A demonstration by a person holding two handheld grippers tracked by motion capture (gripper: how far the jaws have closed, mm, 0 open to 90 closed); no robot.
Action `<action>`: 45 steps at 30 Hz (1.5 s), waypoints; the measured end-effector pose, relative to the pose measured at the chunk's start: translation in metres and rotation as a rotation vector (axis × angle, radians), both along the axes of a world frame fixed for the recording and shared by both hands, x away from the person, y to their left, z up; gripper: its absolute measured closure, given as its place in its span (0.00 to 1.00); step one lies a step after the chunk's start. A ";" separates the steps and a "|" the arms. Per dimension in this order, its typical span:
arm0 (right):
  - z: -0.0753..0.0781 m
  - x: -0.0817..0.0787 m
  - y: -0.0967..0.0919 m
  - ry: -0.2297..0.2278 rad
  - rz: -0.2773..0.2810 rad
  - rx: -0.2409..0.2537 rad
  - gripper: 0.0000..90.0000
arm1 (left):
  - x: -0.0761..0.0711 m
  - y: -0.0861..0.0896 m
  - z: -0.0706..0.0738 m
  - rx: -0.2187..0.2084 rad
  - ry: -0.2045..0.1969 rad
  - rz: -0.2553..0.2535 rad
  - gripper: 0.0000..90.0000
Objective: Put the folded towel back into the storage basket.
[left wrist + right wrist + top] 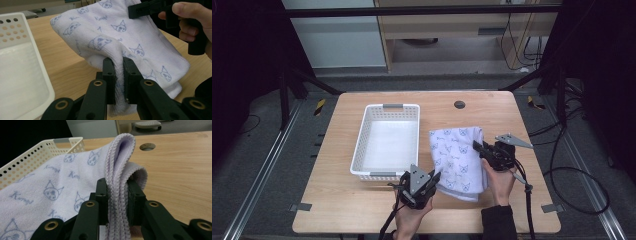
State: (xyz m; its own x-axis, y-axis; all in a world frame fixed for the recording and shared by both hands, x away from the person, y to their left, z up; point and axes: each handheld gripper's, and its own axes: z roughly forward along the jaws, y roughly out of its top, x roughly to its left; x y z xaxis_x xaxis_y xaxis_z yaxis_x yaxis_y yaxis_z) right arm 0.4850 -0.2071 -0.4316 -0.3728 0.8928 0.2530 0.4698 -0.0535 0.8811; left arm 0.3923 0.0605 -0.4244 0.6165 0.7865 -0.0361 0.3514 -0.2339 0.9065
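The left gripper (435, 178) clamps the near edge of a white cat-print towel (458, 159), lifted above the wooden table (497, 111). The right gripper (477, 147) pinches its folded right edge. Beyond the left gripper, just beside the towel, sits a white perforated basket (387, 107).

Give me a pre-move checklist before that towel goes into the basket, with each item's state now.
1. Left tongs shut on the towel: ok, cloth is pinched between the jaws.
2. Right tongs shut on the towel: ok, several folded edge layers are clamped.
3. Basket empty: ok, its floor looks bare.
4. Basket beside the towel on the table: ok, it sits just to the left.
5. Towel fully lifted off the table: cannot tell; its lower part may be resting there.
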 end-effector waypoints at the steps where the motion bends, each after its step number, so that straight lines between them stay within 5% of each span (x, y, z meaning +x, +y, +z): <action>1: 0.002 -0.001 0.001 -0.009 -0.001 -0.002 0.83 | 0.000 0.000 0.001 0.001 -0.001 -0.001 0.90; 23: 0.033 -0.012 0.011 -0.107 0.003 0.007 0.83 | -0.007 0.009 0.032 0.004 -0.071 -0.010 0.90; 39: 0.056 -0.011 0.020 -0.155 -0.006 0.014 0.83 | 0.002 0.019 0.056 -0.020 -0.063 -0.030 0.90; 45: 0.064 -0.009 0.022 -0.156 -0.002 0.017 0.83 | 0.003 0.022 0.068 0.007 -0.065 -0.031 0.90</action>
